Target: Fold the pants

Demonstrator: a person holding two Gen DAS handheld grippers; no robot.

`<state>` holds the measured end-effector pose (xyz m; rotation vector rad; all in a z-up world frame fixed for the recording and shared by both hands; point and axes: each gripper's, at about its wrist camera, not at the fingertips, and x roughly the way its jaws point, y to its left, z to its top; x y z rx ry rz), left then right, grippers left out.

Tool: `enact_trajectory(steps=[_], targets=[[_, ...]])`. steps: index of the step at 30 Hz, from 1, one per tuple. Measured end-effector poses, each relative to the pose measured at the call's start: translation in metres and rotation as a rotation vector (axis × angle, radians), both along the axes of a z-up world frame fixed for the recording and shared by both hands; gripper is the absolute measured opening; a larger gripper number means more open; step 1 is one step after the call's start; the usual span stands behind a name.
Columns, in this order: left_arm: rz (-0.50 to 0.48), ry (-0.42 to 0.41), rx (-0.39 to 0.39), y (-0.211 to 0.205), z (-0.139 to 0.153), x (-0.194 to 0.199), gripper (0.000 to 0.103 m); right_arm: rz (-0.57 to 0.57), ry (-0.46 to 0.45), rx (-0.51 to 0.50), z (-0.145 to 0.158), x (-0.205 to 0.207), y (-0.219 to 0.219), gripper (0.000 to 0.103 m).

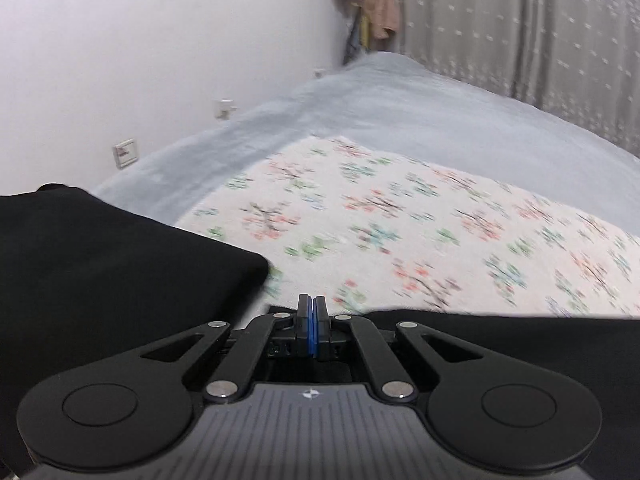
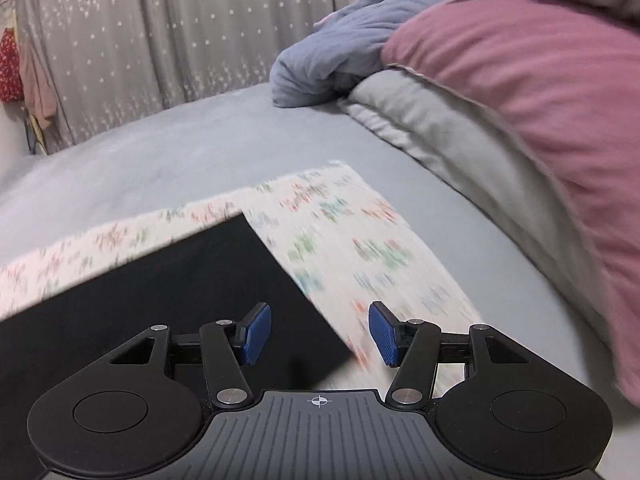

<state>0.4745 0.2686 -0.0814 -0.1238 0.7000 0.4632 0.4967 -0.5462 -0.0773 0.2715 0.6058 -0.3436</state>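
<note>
Black pants (image 2: 168, 280) spread flat on floral cloth (image 2: 360, 248) over grey bedsheet (image 2: 180, 148), long axis hard to tell, one square corner aimed at pink pillow (image 2: 540, 92); left gripper (image 1: 311, 300) pressed together, pinching nothing visible; right gripper (image 2: 320, 330) parted, empty, above pants edge

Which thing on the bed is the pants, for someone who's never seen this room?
Start at the grey bed, with its pink pillow and bunched blue blanket at one end. On it lies a pale floral cloth, and the pants lie flat on that cloth. They are the only plain black fabric there, straight-edged against the flower print.
</note>
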Motion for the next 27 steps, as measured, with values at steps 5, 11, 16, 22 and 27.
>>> enact_trajectory(steps=[5,11,16,22,27], targets=[[-0.118,0.099,-0.141,0.007,-0.014,0.002,0.005,0.091,0.078,-0.095,-0.016,0.071,0.016,0.055],[-0.085,0.112,-0.207,0.014,-0.026,0.017,0.083,0.105,0.1,-0.107,-0.036,0.126,0.026,0.074],[-0.123,0.108,-0.122,-0.012,-0.024,0.024,0.004,0.138,0.094,-0.172,-0.04,0.124,0.043,0.001],[-0.167,0.002,-0.095,-0.029,-0.011,0.036,0.004,0.037,0.013,-0.325,-0.008,0.109,0.05,0.0],[-0.194,-0.02,-0.082,-0.048,-0.018,0.051,0.004,-0.062,0.012,-0.429,0.004,0.111,0.04,0.0]])
